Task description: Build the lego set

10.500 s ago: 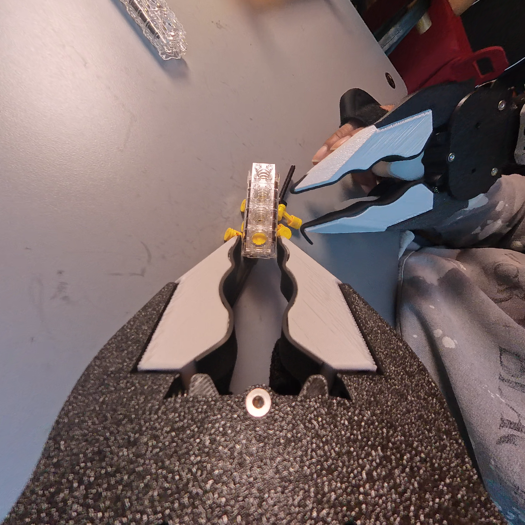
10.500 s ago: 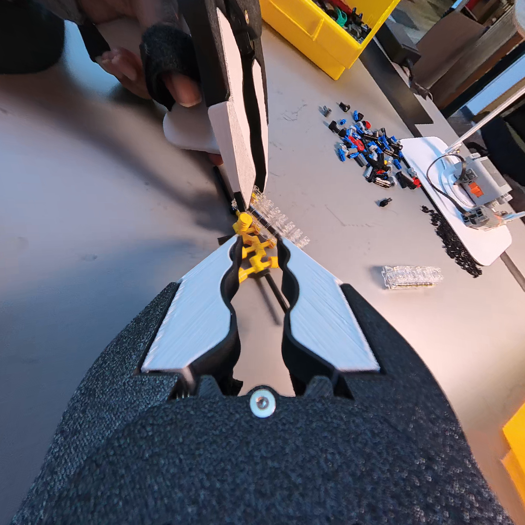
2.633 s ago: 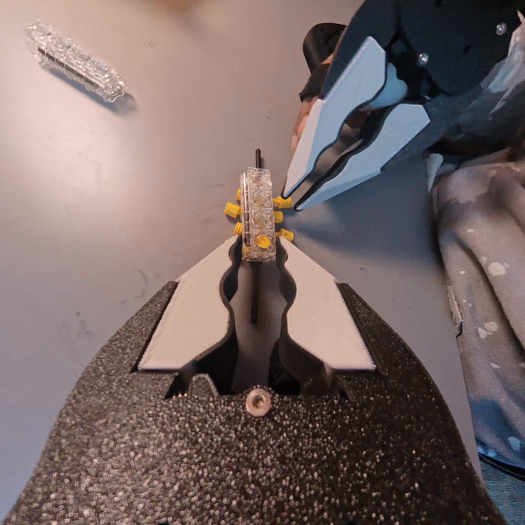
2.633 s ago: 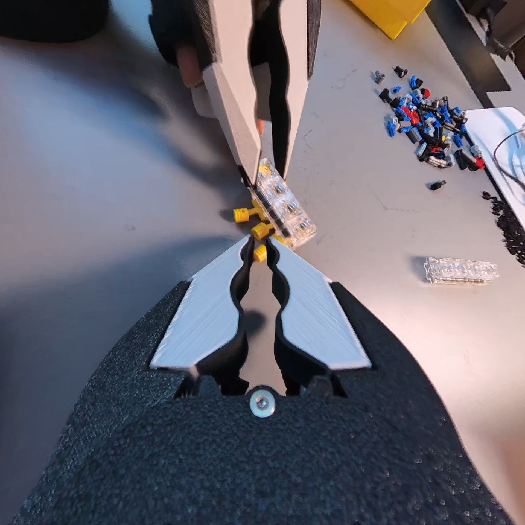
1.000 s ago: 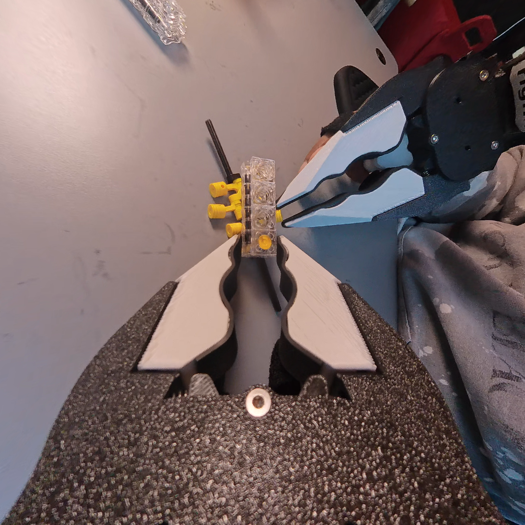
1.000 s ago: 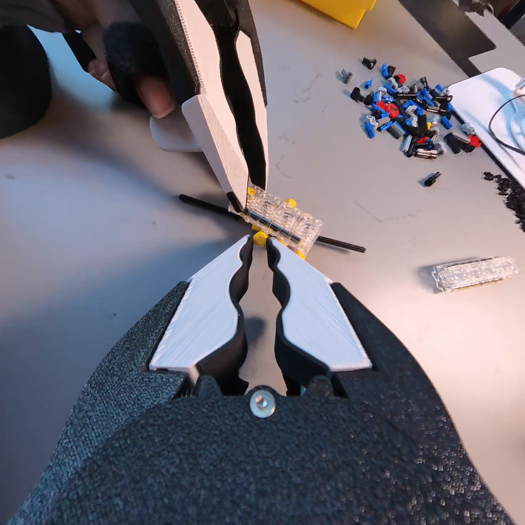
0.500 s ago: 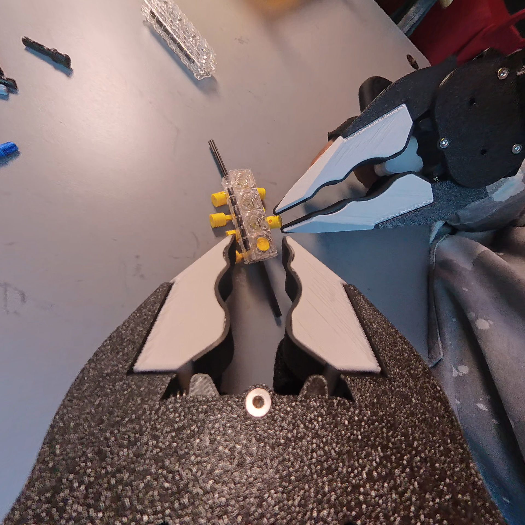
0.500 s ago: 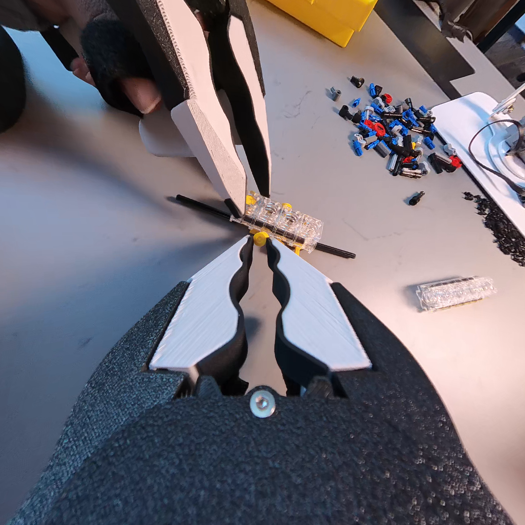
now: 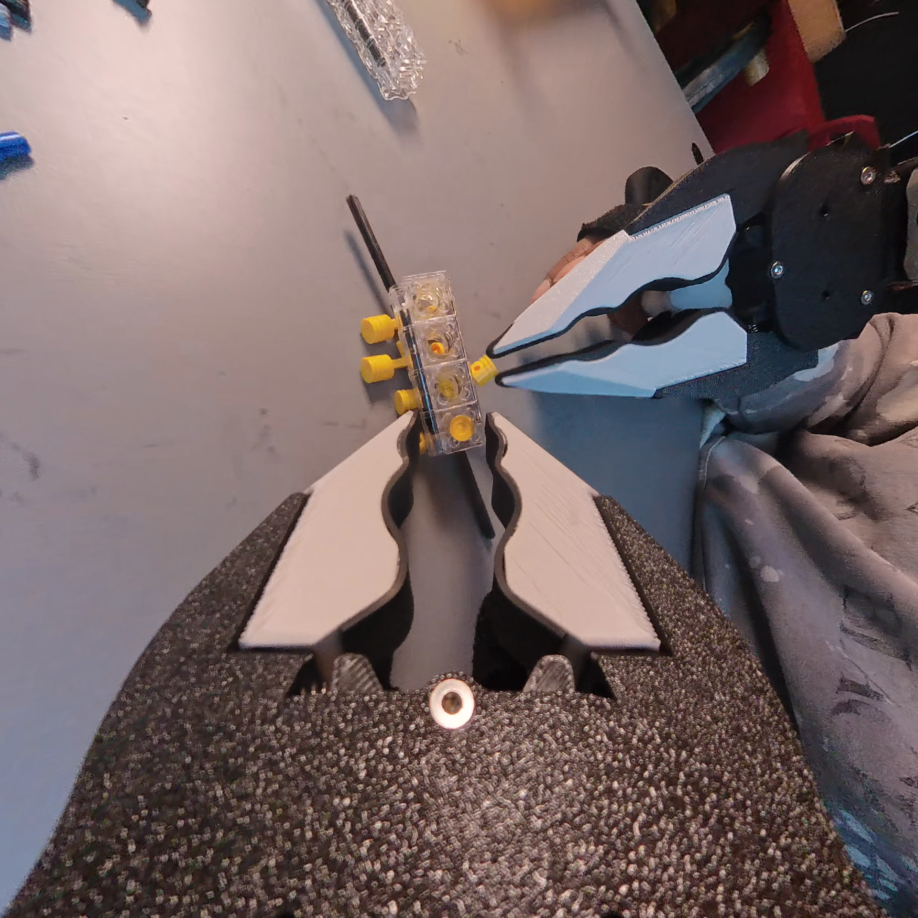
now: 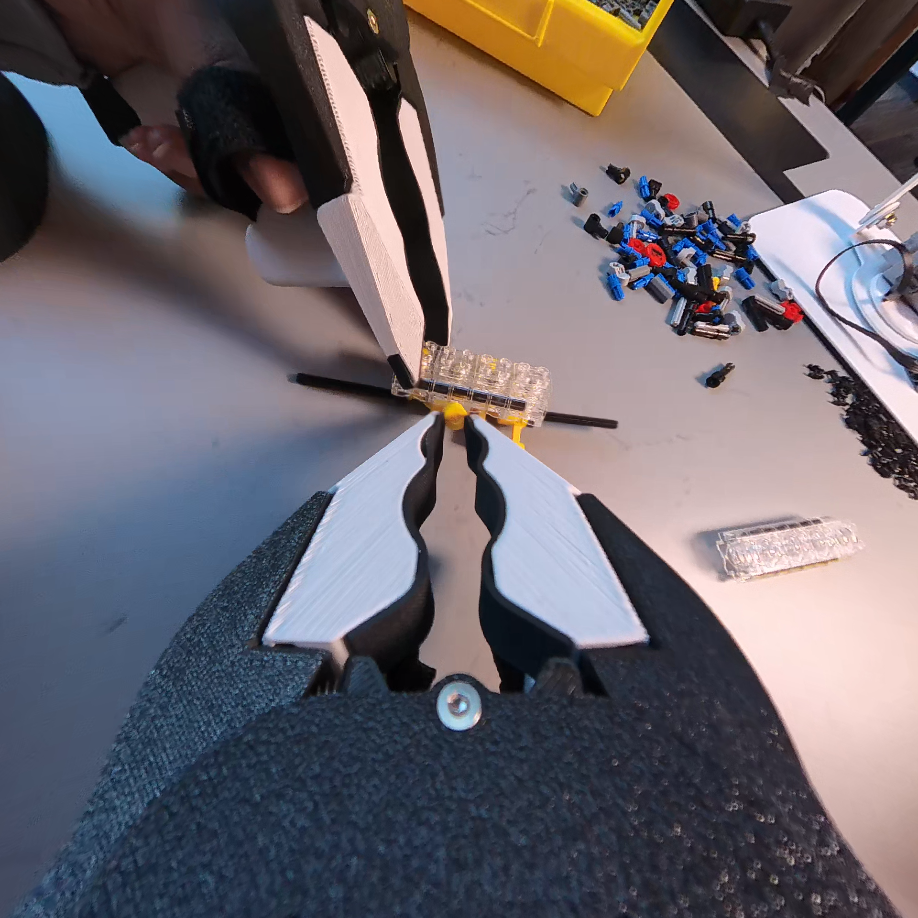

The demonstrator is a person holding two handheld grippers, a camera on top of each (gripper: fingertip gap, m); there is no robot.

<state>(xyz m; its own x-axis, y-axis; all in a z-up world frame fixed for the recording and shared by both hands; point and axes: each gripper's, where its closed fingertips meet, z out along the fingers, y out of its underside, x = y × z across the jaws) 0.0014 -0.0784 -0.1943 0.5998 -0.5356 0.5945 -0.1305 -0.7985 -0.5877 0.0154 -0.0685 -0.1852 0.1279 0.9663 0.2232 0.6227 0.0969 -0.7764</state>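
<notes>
My left gripper (image 9: pixel 449 429) clamps the near end of the clear block (image 10: pixel 472 385) at frame centre, its black axle (image 10: pixel 581 420) running left to right. My right gripper (image 10: pixel 453 420) pinches a yellow piston (image 10: pixel 452 411). Upper right, the yellow bin (image 10: pixel 541 49) holds dark parts.

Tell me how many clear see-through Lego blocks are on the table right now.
2. One clear block, with yellow pistons and a black axle through it, sits between the tips of the left tool. A second clear block lies alone to the right. Others may be out of view.
</notes>
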